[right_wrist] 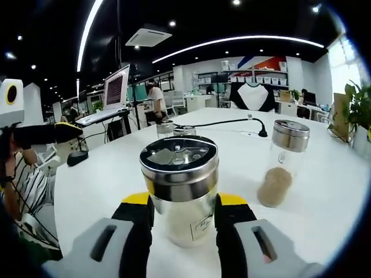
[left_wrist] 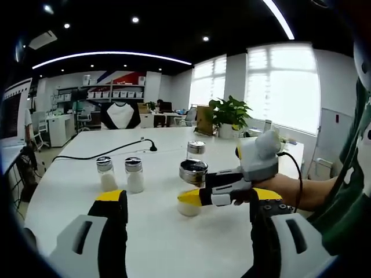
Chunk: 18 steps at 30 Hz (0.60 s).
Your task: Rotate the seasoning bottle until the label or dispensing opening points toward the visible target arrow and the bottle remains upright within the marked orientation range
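The seasoning bottle [right_wrist: 181, 197], clear glass with a shiny perforated metal lid and pale powder inside, stands upright on the white table [right_wrist: 104, 174] with a small label facing the right gripper view. My right gripper [right_wrist: 185, 201] is shut on it, one yellow-tipped jaw on each side. In the left gripper view this bottle [left_wrist: 193, 172] sits mid-table with the right gripper [left_wrist: 200, 195] reaching in from the right. My left gripper [left_wrist: 188, 198] is open, holds nothing, and stays short of the bottle. Its dark jaw [right_wrist: 55, 132] shows at the left edge.
Two shakers of white powder [left_wrist: 106, 174] [left_wrist: 134, 174] stand left of the held bottle. A fourth shaker [right_wrist: 283, 163] with brown seasoning stands to the right. A black cable [left_wrist: 110, 152] crosses the far table. A dark mouse [right_wrist: 75, 157] lies by the left edge, and a potted plant [left_wrist: 230, 116] stands behind.
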{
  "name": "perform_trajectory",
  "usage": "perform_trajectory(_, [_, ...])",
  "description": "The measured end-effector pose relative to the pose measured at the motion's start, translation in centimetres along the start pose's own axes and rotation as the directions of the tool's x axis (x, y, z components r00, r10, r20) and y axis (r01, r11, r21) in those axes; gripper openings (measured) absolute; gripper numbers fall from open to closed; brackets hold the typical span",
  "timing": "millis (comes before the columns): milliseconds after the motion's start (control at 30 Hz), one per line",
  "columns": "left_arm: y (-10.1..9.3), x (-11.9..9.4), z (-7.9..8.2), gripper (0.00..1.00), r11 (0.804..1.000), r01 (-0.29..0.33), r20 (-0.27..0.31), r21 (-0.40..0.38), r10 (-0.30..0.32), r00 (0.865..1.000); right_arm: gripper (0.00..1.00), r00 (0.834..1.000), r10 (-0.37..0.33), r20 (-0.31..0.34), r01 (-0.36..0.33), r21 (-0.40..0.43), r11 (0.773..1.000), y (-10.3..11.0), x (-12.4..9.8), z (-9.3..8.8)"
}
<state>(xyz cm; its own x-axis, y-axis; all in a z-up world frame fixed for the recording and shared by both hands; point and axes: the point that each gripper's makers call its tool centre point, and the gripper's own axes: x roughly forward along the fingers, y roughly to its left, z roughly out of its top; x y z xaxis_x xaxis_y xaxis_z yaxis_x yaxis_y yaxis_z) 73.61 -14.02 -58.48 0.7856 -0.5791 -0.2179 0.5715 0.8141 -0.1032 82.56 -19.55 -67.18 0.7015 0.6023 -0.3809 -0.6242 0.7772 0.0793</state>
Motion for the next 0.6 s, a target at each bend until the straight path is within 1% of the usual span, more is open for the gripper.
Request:
perform_trajectory(167, [0.01,-0.02,0.0,0.92,1.0,0.0,0.0,0.0,0.0,1.0,0.4,1.0,0.0,0.001,0.0,0.0,1.0,0.05,-0.07,-0.03])
perform_trajectory(333, [-0.01,-0.05,-0.05,0.92,1.0,0.0,0.0,-0.001,0.0,1.0,0.4,1.0,0.018,0.005,-0.018,-0.005,1.0,0.07,-0.1,-0.04])
perform_trajectory(600, [-0.02,-0.08,-0.08,0.92,1.0,-0.001,0.0,-0.004,0.001,1.0,0.4,1.0,0.024,-0.017,-0.024,-0.026,0.999,0.1,-0.11,-0.18])
